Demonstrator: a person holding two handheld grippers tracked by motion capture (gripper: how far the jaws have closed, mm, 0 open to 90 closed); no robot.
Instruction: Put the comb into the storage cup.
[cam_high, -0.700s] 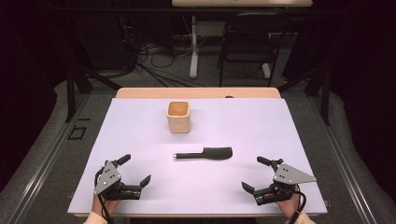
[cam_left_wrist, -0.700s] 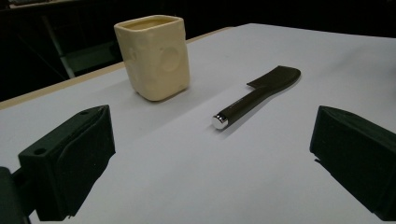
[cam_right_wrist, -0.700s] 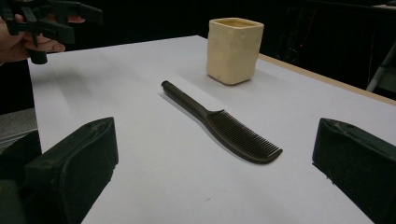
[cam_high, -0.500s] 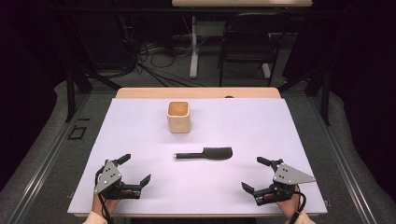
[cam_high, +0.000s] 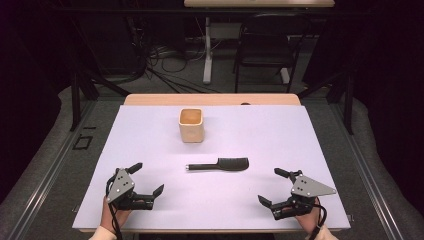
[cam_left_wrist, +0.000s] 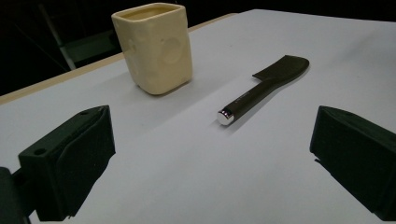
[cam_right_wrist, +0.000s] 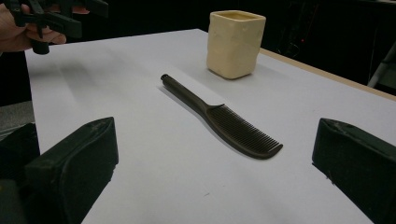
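The comb (cam_high: 220, 164) lies flat mid-table (cam_high: 300, 135), just in front of the cup (cam_high: 191, 125). Both tools, left (cam_high: 146, 179) and right (cam_high: 269, 187), sit spread, holding nothing. A thin comb could skid from a shallow pinch.

The bottom edge of the high view is cutting off both forearms below the left hand (cam_high: 111, 216) and right hand (cam_high: 309, 222). The cup's (cam_high: 191, 125) inside is lying too shadowed to read, and the comb's (cam_high: 220, 164) teeth are blurring together there.
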